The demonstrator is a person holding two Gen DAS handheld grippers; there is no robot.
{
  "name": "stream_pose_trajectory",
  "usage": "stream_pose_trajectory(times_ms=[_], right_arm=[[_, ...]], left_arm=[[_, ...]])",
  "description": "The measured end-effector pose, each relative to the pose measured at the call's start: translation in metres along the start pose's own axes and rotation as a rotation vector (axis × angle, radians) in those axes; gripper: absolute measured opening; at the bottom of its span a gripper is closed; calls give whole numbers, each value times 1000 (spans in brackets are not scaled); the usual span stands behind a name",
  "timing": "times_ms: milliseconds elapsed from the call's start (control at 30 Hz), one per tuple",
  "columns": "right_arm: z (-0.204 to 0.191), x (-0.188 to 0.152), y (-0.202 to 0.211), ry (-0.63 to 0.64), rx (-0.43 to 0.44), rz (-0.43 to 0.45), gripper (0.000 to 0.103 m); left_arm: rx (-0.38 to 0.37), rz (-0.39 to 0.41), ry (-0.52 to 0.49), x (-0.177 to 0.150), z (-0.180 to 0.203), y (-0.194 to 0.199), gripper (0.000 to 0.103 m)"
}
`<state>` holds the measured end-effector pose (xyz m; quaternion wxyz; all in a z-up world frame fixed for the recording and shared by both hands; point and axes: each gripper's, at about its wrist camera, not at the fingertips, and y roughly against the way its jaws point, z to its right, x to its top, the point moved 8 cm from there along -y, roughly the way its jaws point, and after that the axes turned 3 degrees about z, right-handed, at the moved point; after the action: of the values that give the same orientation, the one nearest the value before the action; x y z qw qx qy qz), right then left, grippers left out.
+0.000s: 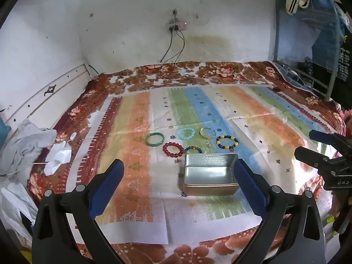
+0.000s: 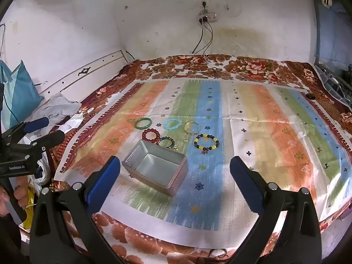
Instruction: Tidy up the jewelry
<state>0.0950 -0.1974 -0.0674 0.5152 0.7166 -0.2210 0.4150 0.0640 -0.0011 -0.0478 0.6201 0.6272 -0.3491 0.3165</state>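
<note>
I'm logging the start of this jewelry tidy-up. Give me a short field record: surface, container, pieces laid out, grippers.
surface: striped cloth over a floral bedspread
container: open metal tin, nothing visible inside
pieces beyond the tin: green bangle, red bead bracelet, light blue bead bracelet, gold bangle, black and yellow bead bracelet, multicolour bead bracelet
left gripper: jaws open, holding nothing
right gripper: jaws open, holding nothing

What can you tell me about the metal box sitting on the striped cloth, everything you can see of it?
The metal box is a rectangular, silvery tin with rounded corners, open at the top with no lid in sight. It looks empty, its inner walls dull and reflective. It sits upright and flat on the striped cloth, just in front of the bracelets; the multicolored beaded bracelet lies right by its far edge, contact unclear. Neither claw touches it.
</note>
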Motion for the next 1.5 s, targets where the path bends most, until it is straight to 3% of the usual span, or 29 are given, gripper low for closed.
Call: stream_pose_trajectory(times_ms=[233,333,733,900,1500], right_arm=[[3,0,-2,21,-5,-6,98],[-6,1,0,49,-13,-1,98],[-4,3,2,35,-10,-7,98],[1,3,3,37,-58,-8,98],[-6,3,6,10,26,-4,98]], left_arm=[[-41,-9,-20,4,3,-2,98],[6,19,-54,5,9,2,98],[21,15,-53,5,13,4,98],[12,10,-42,2,12,3,98],[34,-9,-71,-4,7,-8,98]])
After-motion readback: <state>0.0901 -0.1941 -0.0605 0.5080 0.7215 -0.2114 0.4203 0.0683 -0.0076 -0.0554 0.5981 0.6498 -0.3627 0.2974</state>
